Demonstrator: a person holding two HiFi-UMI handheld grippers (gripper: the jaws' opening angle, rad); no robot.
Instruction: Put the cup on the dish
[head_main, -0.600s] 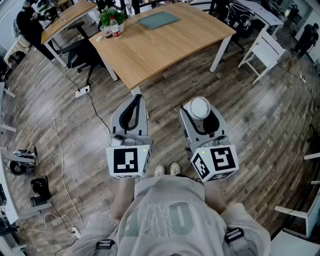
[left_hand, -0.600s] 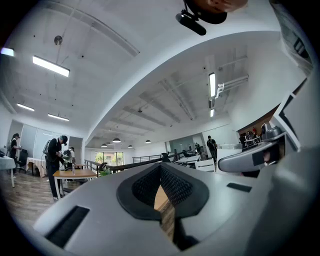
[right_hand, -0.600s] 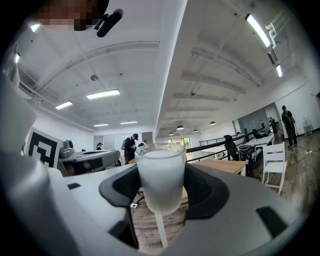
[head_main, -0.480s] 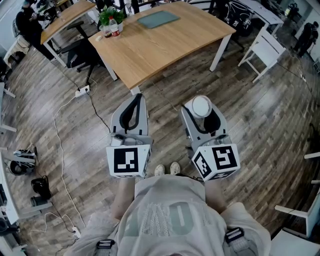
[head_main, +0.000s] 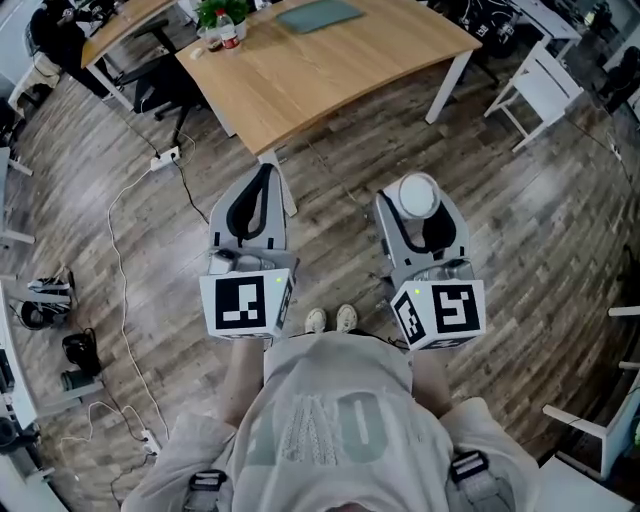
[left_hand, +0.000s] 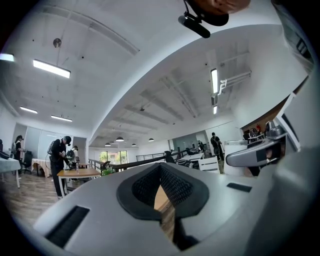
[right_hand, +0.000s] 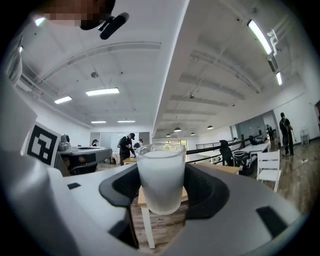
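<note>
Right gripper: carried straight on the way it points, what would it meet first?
Likely the near edge of the wooden table, nothing between. The cup in the right gripper leads, so it would touch first; relative height is unclear.

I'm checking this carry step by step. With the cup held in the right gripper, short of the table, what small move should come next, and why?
Probably carry the cup forward toward the table, holding it upright. The right gripper grips the cup over the floor, and the teal dish lies at the table's far side, well ahead.
</note>
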